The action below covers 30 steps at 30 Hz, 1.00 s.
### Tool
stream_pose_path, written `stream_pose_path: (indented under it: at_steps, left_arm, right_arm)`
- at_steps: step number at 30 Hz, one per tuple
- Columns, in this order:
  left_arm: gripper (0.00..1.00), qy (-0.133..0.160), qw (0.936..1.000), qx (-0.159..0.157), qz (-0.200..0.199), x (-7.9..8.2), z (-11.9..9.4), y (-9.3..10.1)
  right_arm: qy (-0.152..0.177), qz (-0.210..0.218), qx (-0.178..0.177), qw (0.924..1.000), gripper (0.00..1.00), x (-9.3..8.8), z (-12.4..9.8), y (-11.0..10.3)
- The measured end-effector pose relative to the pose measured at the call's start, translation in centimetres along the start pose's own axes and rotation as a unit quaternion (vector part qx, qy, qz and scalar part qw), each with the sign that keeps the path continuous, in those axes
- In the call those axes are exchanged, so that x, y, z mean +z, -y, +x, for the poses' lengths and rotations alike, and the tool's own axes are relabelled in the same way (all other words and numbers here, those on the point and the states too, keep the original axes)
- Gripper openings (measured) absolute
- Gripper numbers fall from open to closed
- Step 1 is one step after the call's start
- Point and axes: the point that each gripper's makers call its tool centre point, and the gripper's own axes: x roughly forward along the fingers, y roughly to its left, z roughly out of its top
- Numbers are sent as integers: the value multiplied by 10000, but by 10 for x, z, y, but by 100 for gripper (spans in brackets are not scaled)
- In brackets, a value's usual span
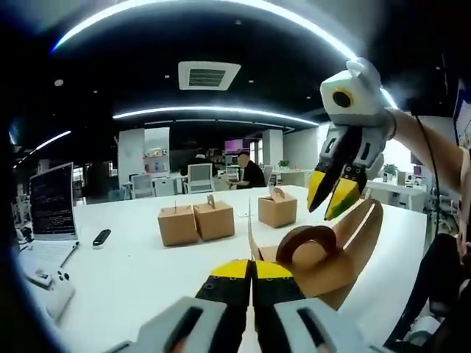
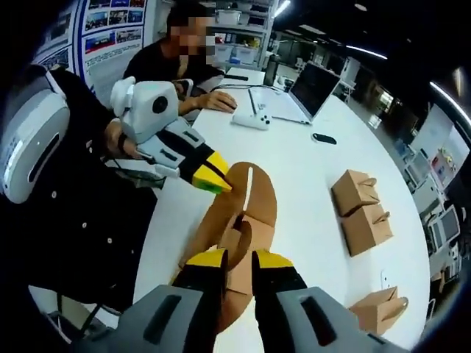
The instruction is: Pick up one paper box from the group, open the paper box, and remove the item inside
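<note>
Nearest in the left gripper view, the left gripper point(image 1: 252, 273) has its yellow-tipped jaws pressed together on a thin edge of the opened box point(image 1: 324, 257), which is held up over the white table point(image 1: 132, 257). The box's brown flaps point(image 1: 360, 228) are spread wide and a curled handle strip point(image 1: 309, 243) arches across the opening. Just above it the right gripper point(image 1: 335, 195) comes in from the right with its tips close together, beside the upper flap but apparently not touching it; whether they pinch anything cannot be told here. In the right gripper view its own jaws point(image 2: 237, 266) stand slightly apart over the cardboard, with a flap between or behind them, so a grip cannot be confirmed. No item can be made out inside the box. Farther off, three closed boxes point(image 1: 213, 219) sit on the table, two touching and one set apart, with a laptop point(image 1: 53, 200), a remote point(image 1: 101, 237) and a controller point(image 2: 252, 120) towards the far end, where a person point(image 2: 165, 62) sits. The likely risk is that the single pinch on thin card slips or tears when the right gripper reaches in, dropping the box, or that the handle strip snags the jaws and blocks the opening.
</note>
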Motion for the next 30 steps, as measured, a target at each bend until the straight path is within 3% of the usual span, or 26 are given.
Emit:
stream_pose_path:
  at_steps: [4, 11, 14, 22, 30]
  left_arm:
    - [3, 13, 10000, -8, 14, 0, 0, 1]
    - [3, 53, 10000, -22, 47, 1, -1, 3]
    - [3, 54, 10000, -23, 61, 1, -1, 3]
    - [3, 16, 9997, 43, 246, 1, -2, 1]
    - [3, 2, 9994, 93, 338, 1, -4, -3]
  right_arm:
    - [-162, 85, 15, 9998, 14, -13, 5, -4]
    - [-184, 411, 134, 9989, 13, -18, 26, -4]
    - [-198, 463, 154, 9986, 6, -16, 29, -2]
    - [-212, 469, 129, 9986, 3, -5, 22, -4]
    - [-76, 574, 16, 9983, 3, -1, 12, 7]
